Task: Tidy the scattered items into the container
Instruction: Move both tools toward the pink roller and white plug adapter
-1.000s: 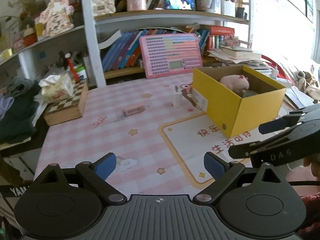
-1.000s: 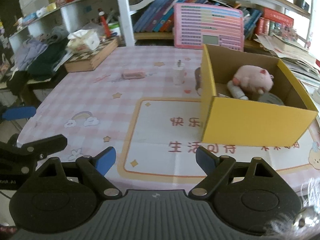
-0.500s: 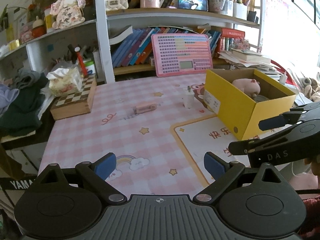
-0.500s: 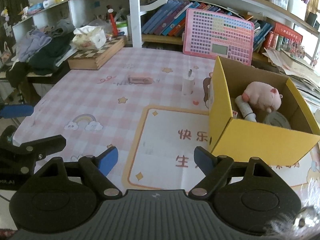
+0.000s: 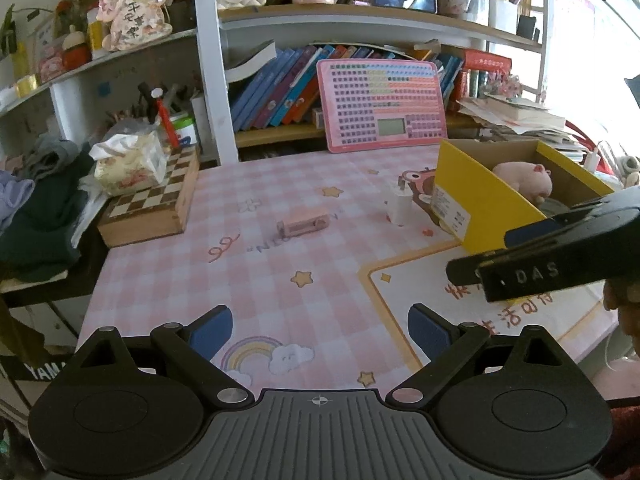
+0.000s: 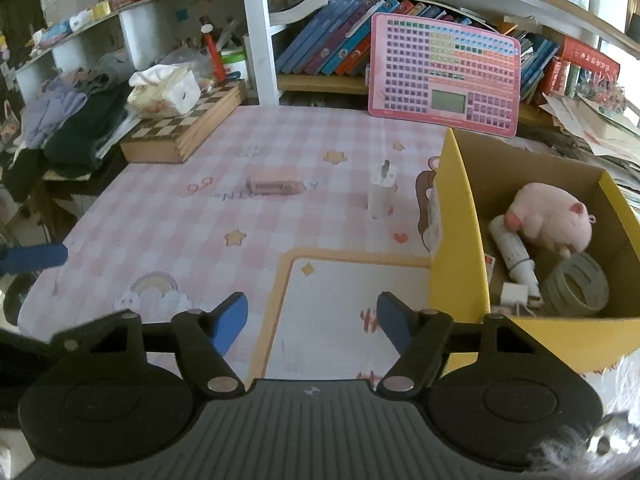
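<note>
White charger point(image 6: 382, 194) stands upright just left of yellow box point(image 6: 456, 240), ahead of empty right gripper point(image 6: 312, 322), jaws closing; left gripper point(image 5: 320, 330) spread, empty.

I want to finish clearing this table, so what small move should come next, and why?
Probably carry the right gripper forward to the white charger. It stands nearest, beside the yellow box; the pink case lies further left. Its fingers are closing on nothing and should reopen.

White shelving point(image 5: 208, 60) across the top of the frame, crammed with books point(image 5: 280, 88). Pink checked tablecloth point(image 5: 256, 264) over the centre. Bright window glare point(image 5: 592, 40) at upper right. Piled clothes point(image 5: 36, 208) at far left.
</note>
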Demonstrator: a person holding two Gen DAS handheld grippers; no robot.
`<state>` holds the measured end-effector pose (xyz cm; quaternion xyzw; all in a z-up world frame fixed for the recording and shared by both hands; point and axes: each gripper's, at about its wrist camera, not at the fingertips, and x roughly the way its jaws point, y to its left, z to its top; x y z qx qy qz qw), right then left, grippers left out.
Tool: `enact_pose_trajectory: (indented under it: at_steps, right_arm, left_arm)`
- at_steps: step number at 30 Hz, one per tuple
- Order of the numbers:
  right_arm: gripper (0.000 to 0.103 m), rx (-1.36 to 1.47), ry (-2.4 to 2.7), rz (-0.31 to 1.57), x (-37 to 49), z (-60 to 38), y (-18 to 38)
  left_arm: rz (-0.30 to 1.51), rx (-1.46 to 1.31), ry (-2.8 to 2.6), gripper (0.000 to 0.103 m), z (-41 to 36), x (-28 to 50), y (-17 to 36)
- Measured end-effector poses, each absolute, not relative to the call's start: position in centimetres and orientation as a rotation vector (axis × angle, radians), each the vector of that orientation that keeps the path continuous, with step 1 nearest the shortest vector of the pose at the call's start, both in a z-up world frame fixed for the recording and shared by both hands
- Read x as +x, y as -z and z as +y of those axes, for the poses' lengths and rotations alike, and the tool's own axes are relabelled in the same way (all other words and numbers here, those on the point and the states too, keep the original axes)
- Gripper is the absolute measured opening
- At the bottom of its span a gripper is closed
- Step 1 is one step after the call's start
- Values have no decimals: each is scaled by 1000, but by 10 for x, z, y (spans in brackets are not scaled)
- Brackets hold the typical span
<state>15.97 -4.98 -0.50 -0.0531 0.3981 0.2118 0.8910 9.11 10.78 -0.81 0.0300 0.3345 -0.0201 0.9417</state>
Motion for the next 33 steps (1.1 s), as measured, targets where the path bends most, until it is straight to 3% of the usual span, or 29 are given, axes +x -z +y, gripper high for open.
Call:
enact_pose_trajectory:
  at_steps: [33]
  right_arm:
    - [65, -106, -434, 841, 278, -19, 20]
  left_arm:
    - [712, 77, 5, 96, 112, 196, 32]
